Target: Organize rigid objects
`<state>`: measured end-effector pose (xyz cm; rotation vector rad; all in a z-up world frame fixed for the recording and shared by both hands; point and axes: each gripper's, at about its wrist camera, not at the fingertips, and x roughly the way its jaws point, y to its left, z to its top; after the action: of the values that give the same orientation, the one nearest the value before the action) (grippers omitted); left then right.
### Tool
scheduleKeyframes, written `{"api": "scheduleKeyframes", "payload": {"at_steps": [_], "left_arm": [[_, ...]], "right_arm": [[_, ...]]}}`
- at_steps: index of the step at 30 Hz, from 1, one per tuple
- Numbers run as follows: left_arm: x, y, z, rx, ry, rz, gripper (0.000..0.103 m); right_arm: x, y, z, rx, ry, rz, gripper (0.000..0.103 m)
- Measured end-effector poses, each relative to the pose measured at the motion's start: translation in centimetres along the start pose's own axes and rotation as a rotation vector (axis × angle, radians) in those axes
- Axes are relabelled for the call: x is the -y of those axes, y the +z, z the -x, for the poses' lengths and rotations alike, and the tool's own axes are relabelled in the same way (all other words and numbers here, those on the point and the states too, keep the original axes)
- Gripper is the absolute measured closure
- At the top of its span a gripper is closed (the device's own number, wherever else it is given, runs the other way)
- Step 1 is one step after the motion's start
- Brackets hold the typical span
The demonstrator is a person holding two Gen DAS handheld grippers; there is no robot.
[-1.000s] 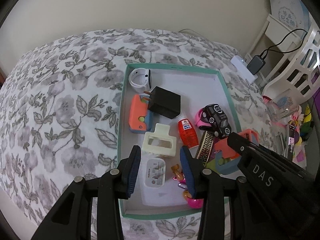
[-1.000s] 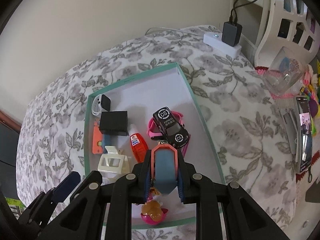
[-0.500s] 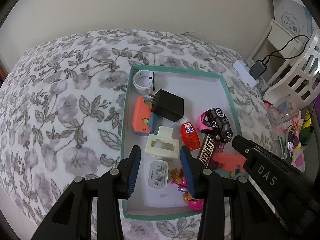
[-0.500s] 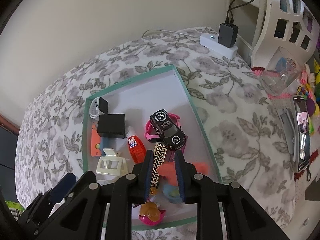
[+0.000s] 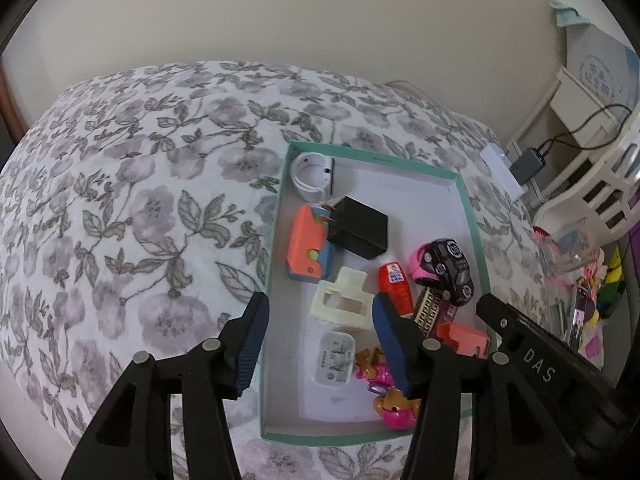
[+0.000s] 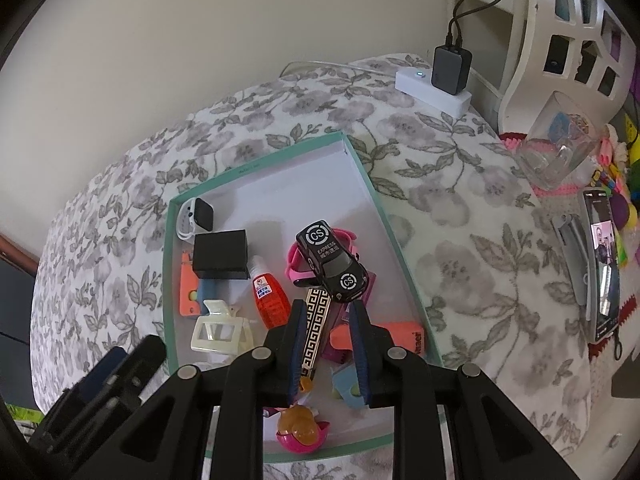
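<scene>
A teal-rimmed box [image 5: 476, 236] [image 6: 384, 216] on the floral bedspread holds several small objects: a black toy car [image 6: 332, 266] [image 5: 448, 270], a black charger [image 5: 360, 228], a red glue bottle [image 6: 270, 294], a cream hair clip [image 5: 342, 304], and an orange and blue piece [image 6: 400, 334] [image 5: 464, 338] lying by the box's right wall. My right gripper [image 6: 326, 344] is open and empty above the box's near right part. My left gripper [image 5: 320, 344] is open and empty over the box's near left edge.
A white power strip with a black adapter [image 6: 448, 74] lies at the bed's far right. A clear glass [image 6: 560, 148], a phone [image 6: 604, 264] and small toys sit on the right. A white rack [image 5: 600, 184] stands beside the bed.
My right gripper opened and let the orange and blue piece drop into the box by its right wall. Both grippers drew back a little from the box.
</scene>
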<state>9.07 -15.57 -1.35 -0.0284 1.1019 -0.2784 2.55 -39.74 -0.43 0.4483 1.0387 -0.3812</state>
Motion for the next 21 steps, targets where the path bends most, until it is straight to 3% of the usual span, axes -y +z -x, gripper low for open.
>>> {"api": "scheduleKeyframes", "payload": {"at_steps": [5,7,9,10,12,16,21], "left_arm": [[-1.0,0.2,0.0,0.005,0.022,0.041,0.043],[-1.4,0.2,-0.2,-0.003,0.053,0.053,0.043],[-1.7,0.2,-0.5,-0.012,0.101,0.061,0.04],[-1.9,0.1,-0.7,-0.019,0.118,0.065,0.037],[-2.4,0.1,-1.2,-0.042,0.156,0.079,0.017],[-3.3,-0.1,-1.7,-0.068,0.184,0.114,0.017],[-4.0,-0.2,-2.3,-0.097,0.225,0.134,0.017]], "right_arm": [[-0.3,-0.2,-0.5,-0.016,-0.002,0.018,0.079],[-0.4,-0.2,-0.6,-0.019,-0.008,0.021,0.074],[-0.4,-0.2,-0.7,-0.024,-0.016,0.023,0.061],[-0.4,-0.3,-0.8,-0.027,-0.018,0.025,0.058],[-0.5,-0.3,-1.0,-0.032,-0.019,0.029,0.054],[-0.8,-0.4,-1.2,-0.038,-0.025,0.047,0.042],[-1.1,-0.5,-1.5,-0.04,-0.038,0.067,0.035]]}}
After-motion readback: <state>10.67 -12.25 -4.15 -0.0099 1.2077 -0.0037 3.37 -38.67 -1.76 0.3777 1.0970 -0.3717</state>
